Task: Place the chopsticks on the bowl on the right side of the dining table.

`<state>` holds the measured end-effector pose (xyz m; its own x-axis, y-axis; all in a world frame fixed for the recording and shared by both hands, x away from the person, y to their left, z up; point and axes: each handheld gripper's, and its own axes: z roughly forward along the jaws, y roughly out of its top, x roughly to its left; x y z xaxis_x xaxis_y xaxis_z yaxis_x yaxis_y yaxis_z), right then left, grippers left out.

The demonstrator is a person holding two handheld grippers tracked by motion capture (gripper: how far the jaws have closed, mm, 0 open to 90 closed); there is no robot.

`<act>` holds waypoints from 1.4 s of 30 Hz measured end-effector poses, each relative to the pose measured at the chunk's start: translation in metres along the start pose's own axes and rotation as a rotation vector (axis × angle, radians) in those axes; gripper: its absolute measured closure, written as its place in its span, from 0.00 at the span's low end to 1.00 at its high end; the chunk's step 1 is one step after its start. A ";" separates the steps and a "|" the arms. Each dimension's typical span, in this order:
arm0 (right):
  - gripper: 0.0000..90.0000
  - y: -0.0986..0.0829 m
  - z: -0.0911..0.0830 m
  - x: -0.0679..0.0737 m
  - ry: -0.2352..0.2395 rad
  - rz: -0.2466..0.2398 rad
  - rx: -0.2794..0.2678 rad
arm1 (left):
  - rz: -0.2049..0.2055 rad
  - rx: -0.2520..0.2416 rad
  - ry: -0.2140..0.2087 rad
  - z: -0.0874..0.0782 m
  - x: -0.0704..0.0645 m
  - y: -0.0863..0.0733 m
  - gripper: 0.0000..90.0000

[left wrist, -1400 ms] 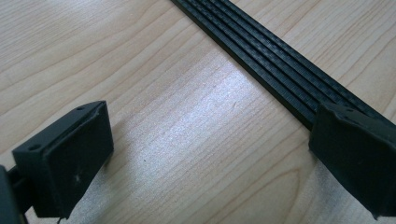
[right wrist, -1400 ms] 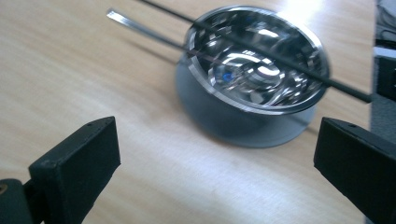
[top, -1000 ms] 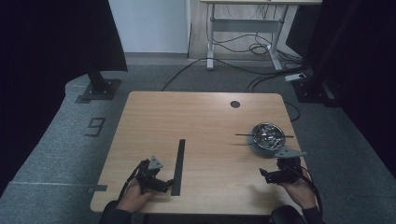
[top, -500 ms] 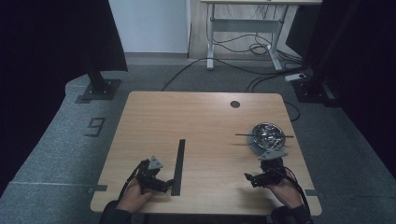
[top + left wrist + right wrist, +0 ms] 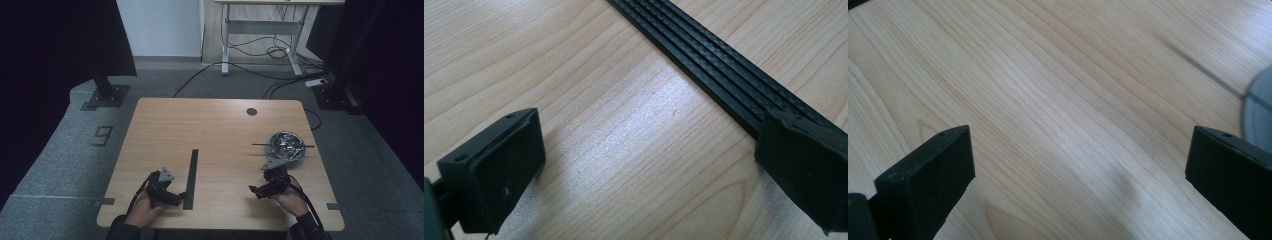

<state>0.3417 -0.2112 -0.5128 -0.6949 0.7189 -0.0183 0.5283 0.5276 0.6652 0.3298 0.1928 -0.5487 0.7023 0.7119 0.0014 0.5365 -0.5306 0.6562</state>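
A long black ribbed strip [image 5: 191, 177] lies lengthwise on the wooden table [image 5: 215, 125], left of centre. My left gripper [image 5: 172, 196] rests low beside its near end, open; in the left gripper view the strip [image 5: 719, 70] runs diagonally and passes under the right jaw, with bare wood between the jaws. A shiny metal bowl [image 5: 286, 144] with a thin dark rod [image 5: 260, 145] lying across it stands at the right. My right gripper [image 5: 255, 190] sits in front of the bowl, open, pointing left over bare wood; the bowl's grey edge [image 5: 1260, 112] shows at the right of its view.
A round cable hole [image 5: 251, 111] is near the table's far edge. Beyond the table are floor cables [image 5: 260, 65], a desk frame [image 5: 260, 35] and dark stand bases [image 5: 105, 95]. Black curtains hang on both sides.
My right gripper has moved left and slightly toward the near edge, away from the bowl, and now points left. The left gripper has stayed put beside the strip.
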 end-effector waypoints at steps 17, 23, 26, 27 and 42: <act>0.00 0.022 0.025 0.014 0.040 -0.061 0.020 | 0.000 0.000 0.000 0.000 0.000 0.000 0.00; 0.00 0.033 0.036 0.018 0.050 -0.083 0.025 | 0.000 0.000 0.000 0.000 0.000 0.000 0.00; 0.00 0.039 0.042 0.021 0.059 -0.089 0.038 | 0.000 0.000 0.000 0.000 0.000 0.000 0.00; 0.00 0.040 0.044 0.022 0.062 -0.088 0.042 | 0.000 0.000 0.000 0.000 0.000 0.000 0.00; 0.00 0.065 0.067 0.030 0.073 -0.104 0.070 | 0.000 0.000 0.000 0.000 0.000 0.000 0.00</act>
<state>0.3878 -0.1254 -0.5202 -0.7798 0.6254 -0.0282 0.4827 0.6292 0.6092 0.3298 0.1928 -0.5487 0.7023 0.7119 0.0012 0.5367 -0.5306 0.6561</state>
